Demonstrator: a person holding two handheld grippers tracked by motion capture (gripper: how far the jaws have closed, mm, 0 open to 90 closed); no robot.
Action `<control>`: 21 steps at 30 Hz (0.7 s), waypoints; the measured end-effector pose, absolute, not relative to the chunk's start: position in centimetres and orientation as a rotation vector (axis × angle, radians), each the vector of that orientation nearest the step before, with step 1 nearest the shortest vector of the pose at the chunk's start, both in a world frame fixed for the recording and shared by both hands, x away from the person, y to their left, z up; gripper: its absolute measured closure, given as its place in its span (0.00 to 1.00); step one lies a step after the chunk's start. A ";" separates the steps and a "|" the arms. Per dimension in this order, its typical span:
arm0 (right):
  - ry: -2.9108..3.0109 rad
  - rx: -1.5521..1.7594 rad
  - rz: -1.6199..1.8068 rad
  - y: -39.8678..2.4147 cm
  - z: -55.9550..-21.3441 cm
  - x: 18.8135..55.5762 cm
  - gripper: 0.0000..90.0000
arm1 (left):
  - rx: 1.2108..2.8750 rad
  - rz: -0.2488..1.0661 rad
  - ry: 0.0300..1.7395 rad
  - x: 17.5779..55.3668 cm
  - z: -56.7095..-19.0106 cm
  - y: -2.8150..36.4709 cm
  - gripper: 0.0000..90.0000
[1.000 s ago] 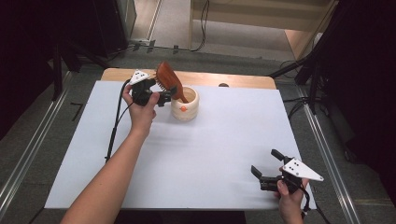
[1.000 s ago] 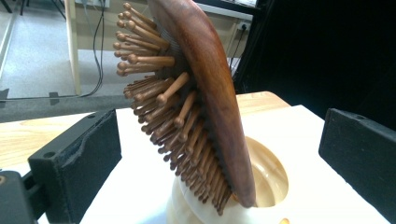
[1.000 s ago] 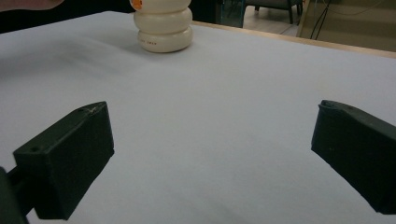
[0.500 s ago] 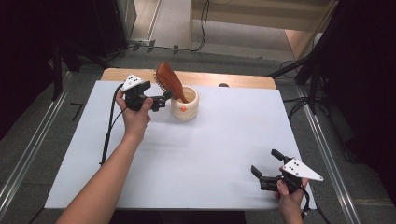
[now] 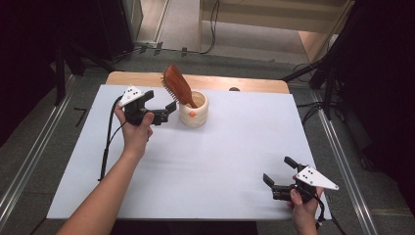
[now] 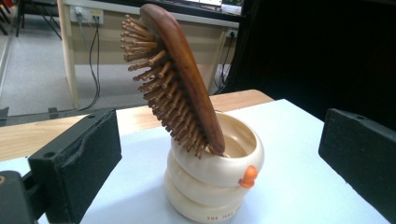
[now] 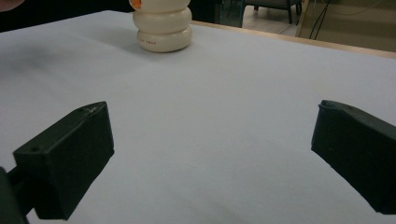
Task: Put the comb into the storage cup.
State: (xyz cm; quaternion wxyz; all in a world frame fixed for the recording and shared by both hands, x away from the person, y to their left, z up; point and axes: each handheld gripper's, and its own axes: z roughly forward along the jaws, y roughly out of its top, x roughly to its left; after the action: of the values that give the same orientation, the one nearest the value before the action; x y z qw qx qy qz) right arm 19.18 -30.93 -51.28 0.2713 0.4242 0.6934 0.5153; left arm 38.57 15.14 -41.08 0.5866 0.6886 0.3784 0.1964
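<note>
A brown wooden hairbrush (image 5: pixel 176 86) stands handle-down in a cream ribbed cup (image 5: pixel 194 113) at the back of the white table cover. It leans left, with its bristles (image 6: pixel 154 88) facing my left gripper. My left gripper (image 5: pixel 160 101) is open just left of the cup, apart from it, and its jaws frame the brush (image 6: pixel 187 79) and cup (image 6: pixel 215 182). Open and holding nothing, my right gripper (image 5: pixel 278 170) hovers low at the front right, pointing toward the far cup (image 7: pixel 162 28).
The white cover (image 5: pixel 230 147) lies on a wooden table whose bare strip (image 5: pixel 254 84) shows at the back edge. A small orange knob (image 6: pixel 249 176) sticks out of the cup's side. A cable (image 5: pixel 108 142) trails from the left gripper.
My left gripper has drawn back to the left, away from the brush and cup. The brush stays leaning in the cup. The right gripper has not moved.
</note>
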 end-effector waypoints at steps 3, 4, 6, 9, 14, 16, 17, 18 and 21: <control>1.867 1.141 1.388 -30.9 -51.3 19.2 0.00 | 1.603 0.468 0.872 37.9 -41.0 15.6 0.00; 1.867 1.142 1.388 -30.9 -51.3 19.2 0.00 | 1.601 0.469 0.873 37.7 -40.9 15.7 0.00; 1.867 1.145 1.386 -30.9 -51.3 19.2 0.00 | 1.599 0.476 0.871 37.3 -40.9 15.9 0.00; 1.868 1.141 1.385 -30.9 -51.3 19.2 0.00 | 1.590 0.487 0.867 36.8 -40.9 16.5 0.00; 1.867 1.145 1.383 -30.9 -51.3 19.2 0.00 | 1.585 0.497 0.863 35.9 -41.1 17.2 0.00; 1.867 1.146 1.383 -30.9 -51.3 19.2 0.00 | 1.590 0.505 0.856 35.5 -41.1 17.4 0.00; 1.867 1.146 1.383 -30.9 -51.3 19.2 0.00 | 1.595 0.511 0.854 35.3 -41.1 17.5 0.00; 1.867 1.145 1.383 -30.9 -51.3 19.2 0.00 | 1.596 0.515 0.852 35.1 -41.2 17.6 0.00; 1.867 1.145 1.383 -30.9 -51.3 19.2 0.00 | 1.581 0.509 0.863 34.5 -41.3 18.2 0.00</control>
State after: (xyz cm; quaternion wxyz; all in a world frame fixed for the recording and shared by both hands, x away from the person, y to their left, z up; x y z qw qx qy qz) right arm 19.16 -30.89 -51.29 0.2724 0.4253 0.6935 0.5137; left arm 34.49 18.16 -41.31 0.5932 0.6802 0.3711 0.2188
